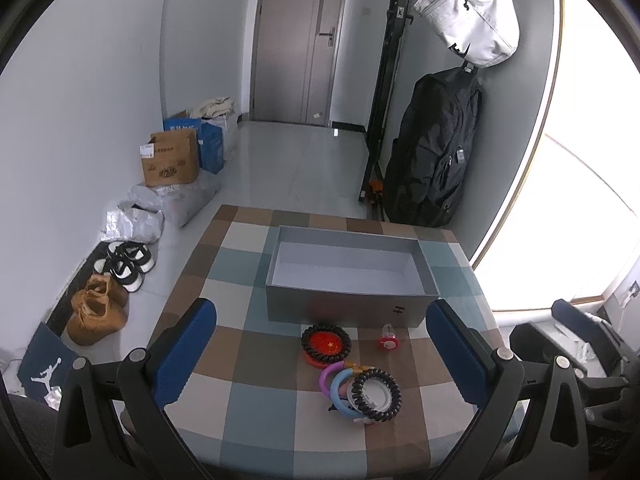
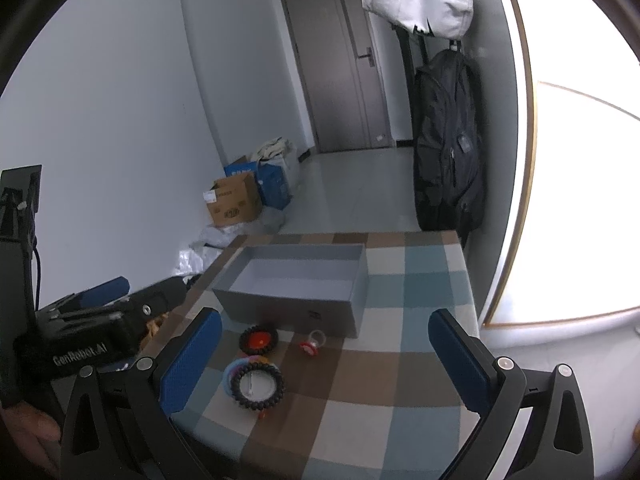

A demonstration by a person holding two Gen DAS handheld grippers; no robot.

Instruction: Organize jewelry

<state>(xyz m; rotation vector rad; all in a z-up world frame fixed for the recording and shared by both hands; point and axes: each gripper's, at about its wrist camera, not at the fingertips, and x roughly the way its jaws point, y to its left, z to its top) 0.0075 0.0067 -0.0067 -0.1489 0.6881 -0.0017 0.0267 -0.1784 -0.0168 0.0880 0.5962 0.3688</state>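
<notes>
An open grey box point(image 1: 344, 312) point(image 2: 288, 308) stands empty on the checked tablecloth. In front of it lie a black beaded bracelet around a red disc point(image 1: 326, 344) point(image 2: 258, 339), a small red and clear ring point(image 1: 389, 340) point(image 2: 313, 343), and a pile of purple and blue bangles point(image 1: 335, 390) with a black beaded bracelet around a white disc point(image 1: 376, 395) point(image 2: 258, 388). My left gripper point(image 1: 320, 360) is open and empty above the jewelry. My right gripper point(image 2: 324, 364) is open and empty, to the right of the pile. The left gripper's body shows in the right wrist view point(image 2: 92, 332).
The table point(image 1: 240, 400) ends close to a wall with hanging black point(image 1: 436, 152) and white point(image 1: 472, 16) bags at the back right. Shoes point(image 1: 100, 308), cardboard boxes point(image 1: 170, 160) and plastic bags lie on the floor to the left. A door point(image 1: 296, 40) is behind.
</notes>
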